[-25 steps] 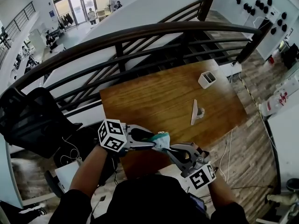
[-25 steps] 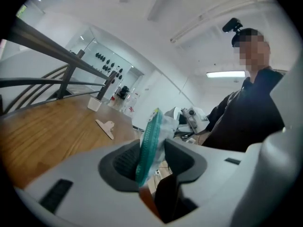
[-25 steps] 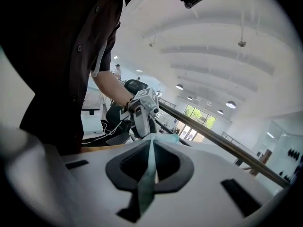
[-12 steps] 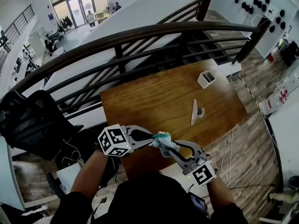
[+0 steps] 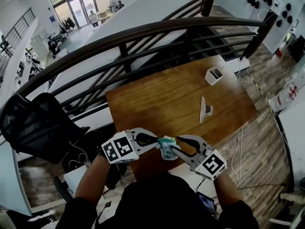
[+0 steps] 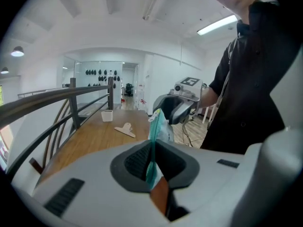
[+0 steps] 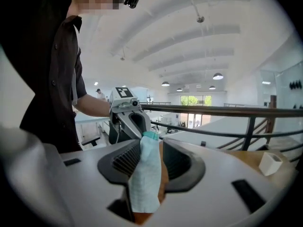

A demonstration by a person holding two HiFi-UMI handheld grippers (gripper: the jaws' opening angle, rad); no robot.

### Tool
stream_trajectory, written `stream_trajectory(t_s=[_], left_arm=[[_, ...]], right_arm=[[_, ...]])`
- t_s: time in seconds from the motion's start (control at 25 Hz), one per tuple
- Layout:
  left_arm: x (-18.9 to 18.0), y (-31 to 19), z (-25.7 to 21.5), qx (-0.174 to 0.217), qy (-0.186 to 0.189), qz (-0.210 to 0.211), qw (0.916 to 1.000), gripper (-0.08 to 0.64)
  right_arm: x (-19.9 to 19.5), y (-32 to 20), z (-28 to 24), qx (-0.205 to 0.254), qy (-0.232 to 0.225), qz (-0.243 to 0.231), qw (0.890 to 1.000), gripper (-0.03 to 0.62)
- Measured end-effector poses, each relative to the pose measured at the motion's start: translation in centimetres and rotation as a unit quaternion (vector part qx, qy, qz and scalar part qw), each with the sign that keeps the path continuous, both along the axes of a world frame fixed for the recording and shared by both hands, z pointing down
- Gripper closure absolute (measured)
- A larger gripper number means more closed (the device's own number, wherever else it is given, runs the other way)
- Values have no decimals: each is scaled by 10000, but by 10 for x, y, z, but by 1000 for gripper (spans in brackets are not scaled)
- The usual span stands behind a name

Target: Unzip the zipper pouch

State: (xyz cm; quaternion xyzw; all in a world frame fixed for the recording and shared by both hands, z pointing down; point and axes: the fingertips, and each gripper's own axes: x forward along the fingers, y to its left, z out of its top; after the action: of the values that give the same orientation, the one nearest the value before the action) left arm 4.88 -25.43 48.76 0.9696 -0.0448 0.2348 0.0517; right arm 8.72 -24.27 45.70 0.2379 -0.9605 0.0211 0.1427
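Observation:
A small teal and white zipper pouch (image 5: 167,148) hangs in the air between my two grippers, over the near edge of the wooden table (image 5: 157,104). My left gripper (image 5: 159,144) is shut on the pouch's thin teal edge (image 6: 154,126), having just closed on it. My right gripper (image 5: 175,149) has just been opening. The white body of the pouch (image 7: 144,183) stands between its jaws, leaning on the left pad, with a gap to the right pad. In the left gripper view the right gripper (image 6: 177,108) sits just behind the pouch.
A white square cup (image 5: 214,75) and a white clip-like stand (image 5: 203,110) are on the table's far half. A dark curved railing (image 5: 143,37) runs behind the table. A black chair (image 5: 33,128) stands at the left. Cables trail on the floor at the right.
Both grippers have rolled so their marker cubes face up more. The left jaws closed on the pouch, the right jaws opened, and the pouch now hangs upright between them.

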Motion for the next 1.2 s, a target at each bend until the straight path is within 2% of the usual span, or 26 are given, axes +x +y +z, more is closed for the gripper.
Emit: stream_trajectory(t_s=[0.16,0.24,0.32,0.48,0.6,0.68,0.76,0.96,1.2], left_arm=[[-4,9,1,39,-61,96,9999,529],[-5,12,2,22,-63,105,9999,529],[-7,14,2,-2,-71,118,9999,529],[-8,16,3,-66,-77,140,9998,528],[-6,14,5,-387,69,86,9992,521],[-5,14,2,-719,339,-18,9968,484],[-7,14,-4,-1064,665,-144,9920,437],[-6,13,-18,-1666,1215,-286,9781,433],[7,20,-33,-2768,1839,-310,9427,442]], right_arm=[[-12,6,7,-464,-159,-279,9984,447],[-14,8,13,-654,-201,-328,9971,469],[-14,9,15,-777,-247,-313,9962,501],[-16,11,11,-919,-272,-340,9948,517],[-13,11,12,-819,-167,-306,9960,561],[-11,12,11,-713,-114,-272,9970,568],[-11,13,10,-603,-71,-250,9978,571],[-9,14,7,-283,136,-314,9990,571],[-12,18,8,1,427,-377,9984,571]])
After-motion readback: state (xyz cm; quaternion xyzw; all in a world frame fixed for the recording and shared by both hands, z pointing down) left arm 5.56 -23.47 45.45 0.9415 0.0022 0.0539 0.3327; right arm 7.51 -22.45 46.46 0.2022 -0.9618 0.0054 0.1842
